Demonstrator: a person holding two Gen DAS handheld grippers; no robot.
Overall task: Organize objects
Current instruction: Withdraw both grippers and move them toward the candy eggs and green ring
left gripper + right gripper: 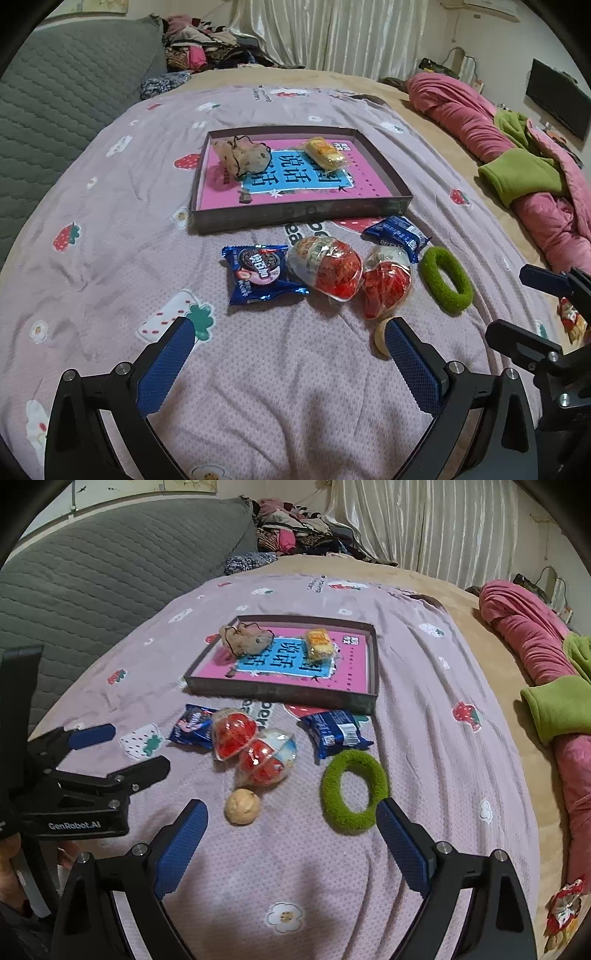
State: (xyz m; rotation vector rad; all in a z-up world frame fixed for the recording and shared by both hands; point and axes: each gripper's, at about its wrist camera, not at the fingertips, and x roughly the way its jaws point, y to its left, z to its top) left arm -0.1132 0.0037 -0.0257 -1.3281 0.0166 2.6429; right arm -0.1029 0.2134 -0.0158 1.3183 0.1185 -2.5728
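My left gripper hangs over the bed with its jaws spread wide and nothing between them, blue pads angled down at the pinkish bedspread. Going left to right through the row of loose things in front of it, I see first a blue cookie packet lying flat, then a clear egg-shaped pack of red sweets touching it, then a second red sweet pack leaning against the first. A small tan round ball sits just below that second pack, right beside my left gripper's right fingertip. Behind the sweet packs lies another blue packet, close to the near wall of the tray. The green fuzzy ring rests farthest right in the row. The tray stands beyond them all, and holds a pink and blue book, a crumpled spotted cloth pouch at its left and a yellow wrapped snack at its right. My right gripper is likewise gaping, holding nothing; its right fingertip sits just at the ring's edge in its own view, whether touching I cannot tell. A pink quilt is bunched at the far right.
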